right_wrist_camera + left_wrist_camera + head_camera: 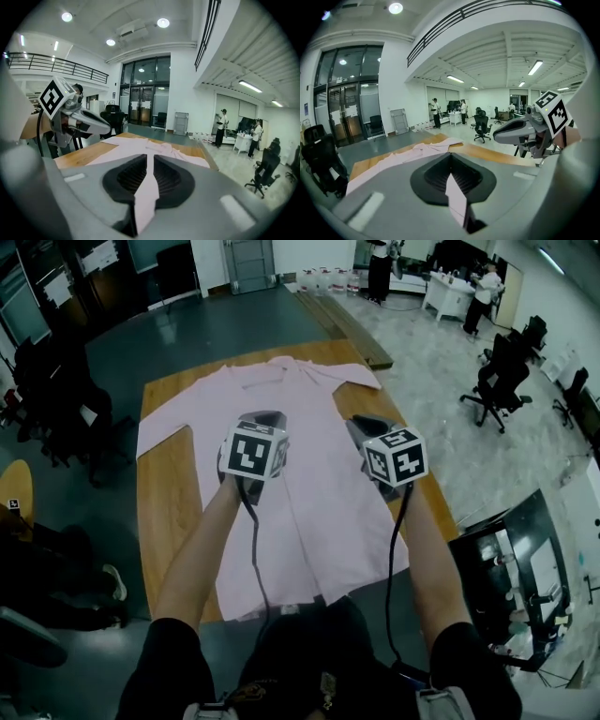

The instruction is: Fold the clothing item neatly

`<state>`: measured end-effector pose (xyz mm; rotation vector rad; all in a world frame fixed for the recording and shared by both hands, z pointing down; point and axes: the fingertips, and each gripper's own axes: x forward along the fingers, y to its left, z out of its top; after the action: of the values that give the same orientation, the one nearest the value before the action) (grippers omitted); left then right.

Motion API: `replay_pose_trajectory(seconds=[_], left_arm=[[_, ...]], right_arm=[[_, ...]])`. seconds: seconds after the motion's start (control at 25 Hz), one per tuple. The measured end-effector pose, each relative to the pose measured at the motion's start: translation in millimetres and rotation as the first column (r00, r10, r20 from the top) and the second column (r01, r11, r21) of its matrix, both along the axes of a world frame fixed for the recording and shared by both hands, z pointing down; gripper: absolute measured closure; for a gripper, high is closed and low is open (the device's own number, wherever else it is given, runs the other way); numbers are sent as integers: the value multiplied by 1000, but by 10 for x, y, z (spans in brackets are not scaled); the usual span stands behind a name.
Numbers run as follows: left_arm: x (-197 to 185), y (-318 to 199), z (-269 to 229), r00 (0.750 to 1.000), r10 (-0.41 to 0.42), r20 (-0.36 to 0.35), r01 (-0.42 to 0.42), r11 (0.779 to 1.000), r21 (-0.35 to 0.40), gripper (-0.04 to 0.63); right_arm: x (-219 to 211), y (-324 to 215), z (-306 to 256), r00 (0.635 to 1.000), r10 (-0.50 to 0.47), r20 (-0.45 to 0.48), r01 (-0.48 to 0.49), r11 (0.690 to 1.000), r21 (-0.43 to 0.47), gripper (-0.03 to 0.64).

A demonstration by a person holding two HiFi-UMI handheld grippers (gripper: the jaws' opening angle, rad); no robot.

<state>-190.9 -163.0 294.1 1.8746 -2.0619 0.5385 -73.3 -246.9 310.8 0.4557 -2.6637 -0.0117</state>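
Jaws clamped tight on a pink shirt point(300, 521) fold in the left gripper point(451, 177). Narrowly closed on another in the right gripper point(146, 178). Side by side over mid-shirt, cloth apparently raised. Remainder spread along the wooden desk point(173, 521).

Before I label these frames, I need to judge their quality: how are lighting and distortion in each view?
Head view: dim, darkest at the left, mild wide-angle bend, pink shirt evenly lit. Left gripper view: strong fisheye, black corners, ceiling lamp glaring. Right gripper view: same fisheye, round ceiling light blown out.
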Motion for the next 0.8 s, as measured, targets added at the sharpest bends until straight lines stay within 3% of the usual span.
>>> replay_pose_trajectory(seconds=[0.2,0.48,0.64,0.8], left_arm=[[-216,-692,108,998,-58,-35,59,998,26,588],[-515,-1877,745,986,-150,-76,151,988,6,588],[-802,-2406,1199,973,-210,-98,207,977,-41,588],[-1049,-2736,1639,970,-232,-70,224,968,-112,588]], right_arm=[[-273,-931,84,1000,-1,-6,1,1000,21,571],[-621,-2350,814,996,-56,-75,56,998,8,568],[-780,-3040,1439,981,-102,-164,106,994,11,506],[-793,-3632,2045,956,-137,-261,139,990,-8,438]])
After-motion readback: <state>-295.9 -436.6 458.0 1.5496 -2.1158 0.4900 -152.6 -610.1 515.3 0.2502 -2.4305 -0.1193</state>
